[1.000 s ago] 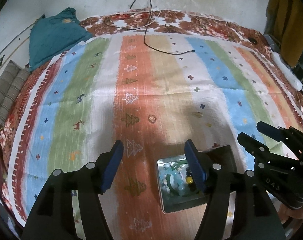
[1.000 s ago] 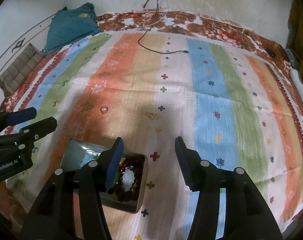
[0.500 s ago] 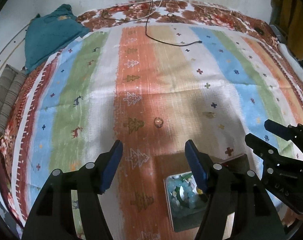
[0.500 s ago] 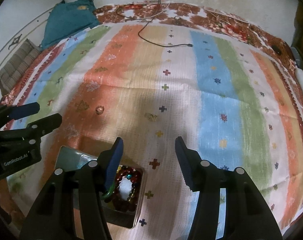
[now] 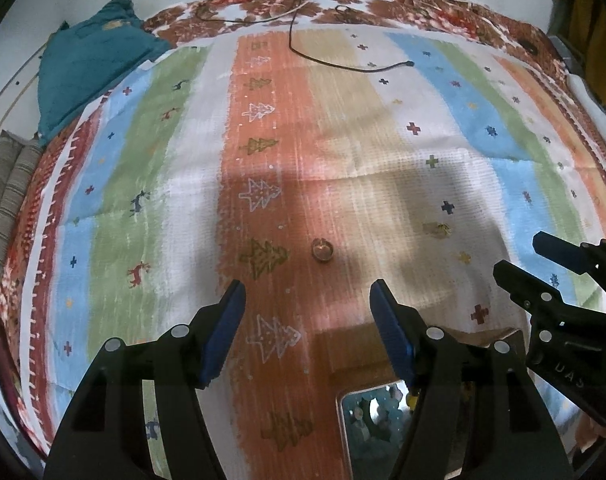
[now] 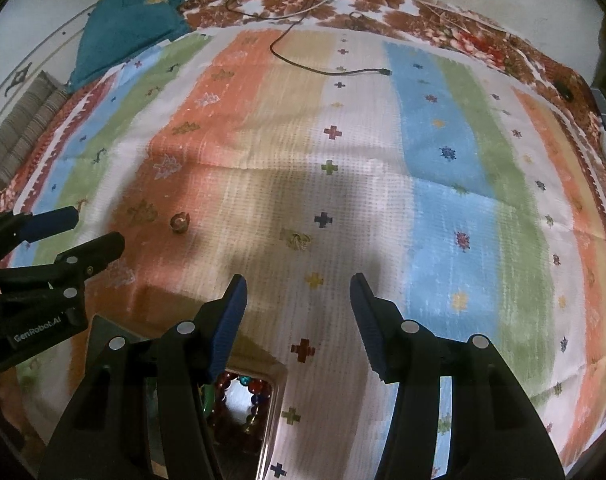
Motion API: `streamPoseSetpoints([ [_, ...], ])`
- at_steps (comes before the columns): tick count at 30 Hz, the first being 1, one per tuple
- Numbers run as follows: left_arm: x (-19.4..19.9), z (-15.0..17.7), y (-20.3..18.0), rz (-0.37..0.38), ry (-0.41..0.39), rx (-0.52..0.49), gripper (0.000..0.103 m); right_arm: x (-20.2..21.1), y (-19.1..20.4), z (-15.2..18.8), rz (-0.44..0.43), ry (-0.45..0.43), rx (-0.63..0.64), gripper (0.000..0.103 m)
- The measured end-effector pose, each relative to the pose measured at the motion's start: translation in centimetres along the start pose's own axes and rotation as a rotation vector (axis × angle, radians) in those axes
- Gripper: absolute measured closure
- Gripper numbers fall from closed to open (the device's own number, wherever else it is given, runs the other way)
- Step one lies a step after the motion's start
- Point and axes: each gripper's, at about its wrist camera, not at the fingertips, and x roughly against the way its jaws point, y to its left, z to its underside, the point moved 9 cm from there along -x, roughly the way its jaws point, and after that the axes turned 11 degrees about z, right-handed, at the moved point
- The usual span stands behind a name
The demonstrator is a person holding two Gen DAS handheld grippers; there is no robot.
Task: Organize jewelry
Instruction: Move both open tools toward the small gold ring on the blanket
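A small ring (image 5: 322, 249) lies on the orange stripe of the striped cloth (image 5: 343, 160), just ahead of my open, empty left gripper (image 5: 305, 308). It also shows in the right wrist view (image 6: 179, 222). A small gold trinket (image 5: 437, 229) lies to its right and shows in the right wrist view (image 6: 297, 239) ahead of my open, empty right gripper (image 6: 297, 300). A metal tin (image 5: 379, 420) holding pale bead bracelets sits under the left gripper's right finger. In the right wrist view the tin (image 6: 271, 408) shows red beads.
A black cable (image 5: 343, 64) lies across the far part of the cloth. A teal cushion (image 5: 87, 60) and a striped folded cloth (image 5: 7, 200) sit at the far left. The right gripper (image 5: 559, 300) shows at the right edge of the left wrist view.
Both grippers have moved forward over the cloth. The tin has slid toward the bottom of both views, and the ring and trinket are closer.
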Motion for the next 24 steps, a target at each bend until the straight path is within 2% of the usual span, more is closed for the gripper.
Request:
streamPoseSetpoints([
  [24, -5.2, -1.2, 0.9, 0.022, 0.086, 0.002, 0.04, -5.2, 0.5, -1.0, -0.007, 0.092, 0.019, 0.049],
])
